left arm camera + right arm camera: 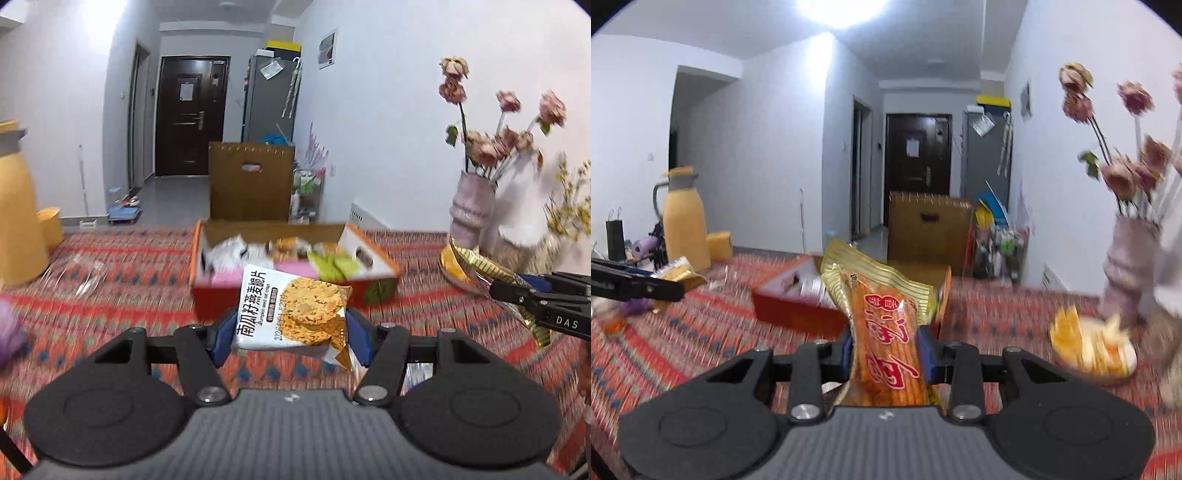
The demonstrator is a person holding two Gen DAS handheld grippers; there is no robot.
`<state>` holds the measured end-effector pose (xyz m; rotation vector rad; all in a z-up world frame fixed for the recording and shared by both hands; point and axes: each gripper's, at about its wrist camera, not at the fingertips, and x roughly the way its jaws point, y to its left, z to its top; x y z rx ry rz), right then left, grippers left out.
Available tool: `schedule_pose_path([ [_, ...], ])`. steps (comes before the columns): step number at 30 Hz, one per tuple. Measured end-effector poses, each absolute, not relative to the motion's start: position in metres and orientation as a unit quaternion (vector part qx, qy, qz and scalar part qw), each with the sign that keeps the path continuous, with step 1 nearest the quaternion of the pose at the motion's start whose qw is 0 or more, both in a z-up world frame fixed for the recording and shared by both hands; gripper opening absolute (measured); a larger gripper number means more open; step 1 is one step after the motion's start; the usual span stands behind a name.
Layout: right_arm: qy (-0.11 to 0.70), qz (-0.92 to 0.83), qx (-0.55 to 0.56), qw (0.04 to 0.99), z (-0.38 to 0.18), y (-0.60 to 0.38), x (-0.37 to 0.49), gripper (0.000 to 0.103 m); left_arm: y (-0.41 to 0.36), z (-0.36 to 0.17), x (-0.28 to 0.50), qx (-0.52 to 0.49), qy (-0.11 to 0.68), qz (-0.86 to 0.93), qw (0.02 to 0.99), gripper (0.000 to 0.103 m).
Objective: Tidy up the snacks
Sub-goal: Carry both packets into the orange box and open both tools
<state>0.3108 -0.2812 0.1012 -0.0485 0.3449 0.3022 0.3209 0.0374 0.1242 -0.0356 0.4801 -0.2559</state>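
- Your left gripper [291,332] clamps the white oat-crisp packet [291,314], carried just before the open red cardboard box [295,295], for dropping in.
- Your right gripper [884,354] pinches the orange-and-gold wrapped snack [886,332] near that box, likely bound there too.

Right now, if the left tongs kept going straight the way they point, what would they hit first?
Probably the orange box of snacks: it sits dead ahead of the left tongs, beyond the oat crisp packet they hold. Blur leaves depth uncertain, so the packet might pass over the box's near wall.
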Motion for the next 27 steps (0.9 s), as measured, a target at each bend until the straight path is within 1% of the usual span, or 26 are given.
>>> schedule_pose_path([
  [4, 0.179, 0.158, -0.02, 0.971, 0.116, -0.28, 0.388, 0.034, 0.022, 0.132, 0.397, 0.005, 0.236, -0.107, 0.966, 0.062],
  [8, 0.214, 0.158, -0.005, 0.964, 0.11, -0.269, 0.468, 0.034, 0.011, 0.125, 0.473, -0.014, 0.266, -0.089, 0.96, 0.062],
  [13, 0.265, 0.138, -0.029, 0.954, 0.077, -0.233, 0.556, 0.035, -0.012, 0.088, 0.544, -0.03, 0.316, -0.091, 0.944, 0.062],
  [17, 0.288, 0.098, -0.092, 0.948, 0.043, -0.205, 0.593, 0.035, -0.026, 0.055, 0.572, -0.032, 0.354, -0.086, 0.931, 0.063],
  [18, 0.292, 0.092, -0.108, 0.946, 0.036, -0.2, 0.598, 0.035, -0.028, 0.048, 0.575, -0.03, 0.358, -0.086, 0.929, 0.064],
  [19, 0.296, 0.086, -0.118, 0.944, 0.03, -0.196, 0.601, 0.035, -0.028, 0.044, 0.576, -0.029, 0.36, -0.083, 0.929, 0.068],
  [21, 0.306, 0.081, -0.135, 0.939, 0.02, -0.191, 0.604, 0.04, -0.027, 0.037, 0.579, -0.031, 0.371, -0.076, 0.925, 0.069],
  [22, 0.307, 0.084, -0.135, 0.938, 0.017, -0.189, 0.602, 0.047, -0.027, 0.033, 0.579, -0.029, 0.38, -0.084, 0.921, 0.07],
  [24, 0.307, 0.097, -0.133, 0.938, 0.015, -0.186, 0.596, 0.061, -0.022, 0.033, 0.578, -0.032, 0.389, -0.109, 0.914, 0.075],
  [27, 0.3, 0.111, -0.109, 0.941, 0.026, -0.194, 0.59, 0.063, -0.007, 0.044, 0.571, -0.048, 0.384, -0.119, 0.914, 0.077],
])
